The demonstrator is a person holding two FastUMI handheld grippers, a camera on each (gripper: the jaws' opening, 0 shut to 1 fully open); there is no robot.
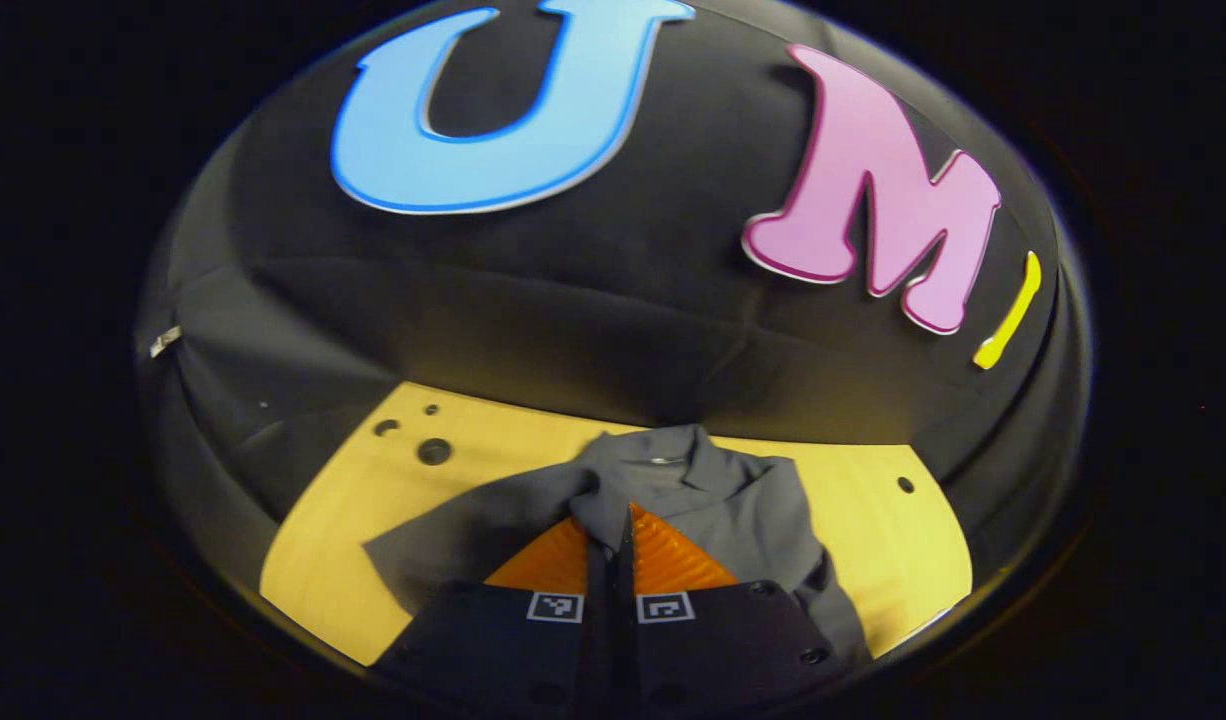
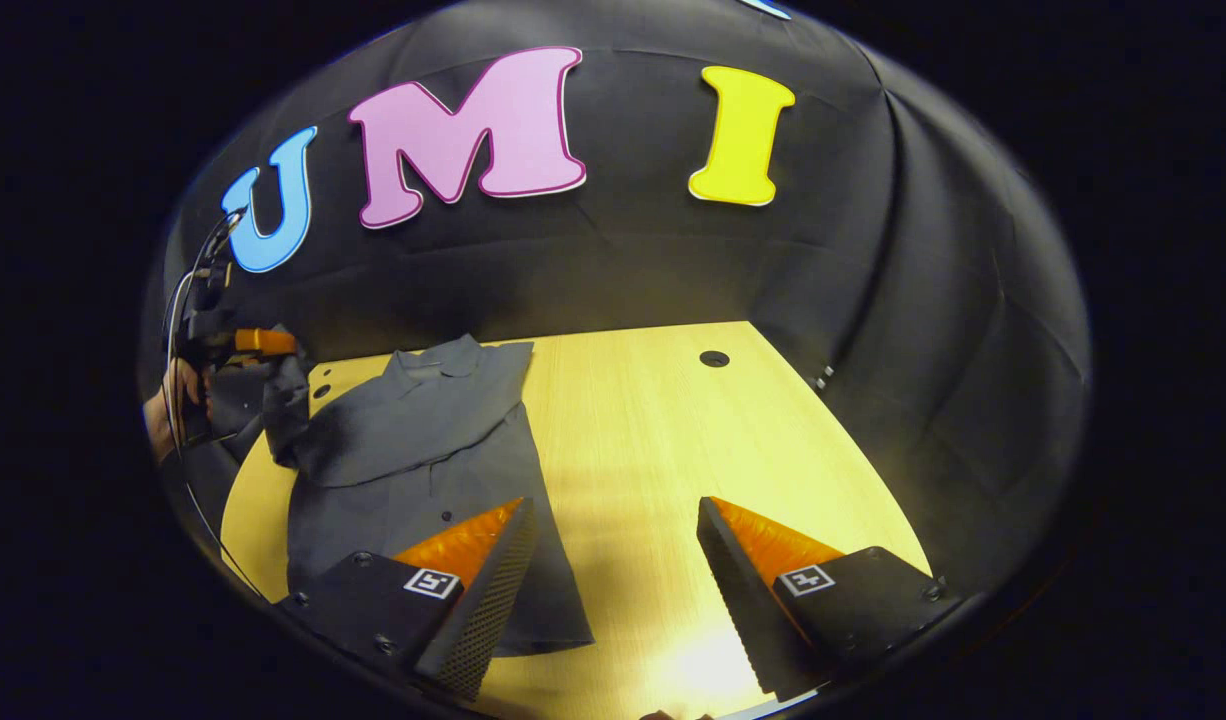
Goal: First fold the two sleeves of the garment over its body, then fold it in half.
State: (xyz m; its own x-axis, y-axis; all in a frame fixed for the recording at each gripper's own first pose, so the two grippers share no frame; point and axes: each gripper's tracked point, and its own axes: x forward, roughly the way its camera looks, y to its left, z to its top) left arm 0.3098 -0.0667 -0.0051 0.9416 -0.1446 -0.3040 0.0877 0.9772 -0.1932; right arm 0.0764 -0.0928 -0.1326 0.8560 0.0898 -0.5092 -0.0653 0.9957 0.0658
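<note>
The shirt [image 2: 413, 450] lies on the table [image 2: 673, 430], one sleeve [image 2: 273, 400] pinched in the clenched left tool [image 1: 618, 525], right tool [image 2: 613, 560] released; next, probably lay it across the body.

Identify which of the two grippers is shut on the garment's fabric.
The left gripper: its fingers are pinched together on a sleeve of the grey shirt. The right gripper hangs wide open above the table.

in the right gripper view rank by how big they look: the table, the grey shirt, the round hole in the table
1. table
2. grey shirt
3. round hole, smallest by far
</note>
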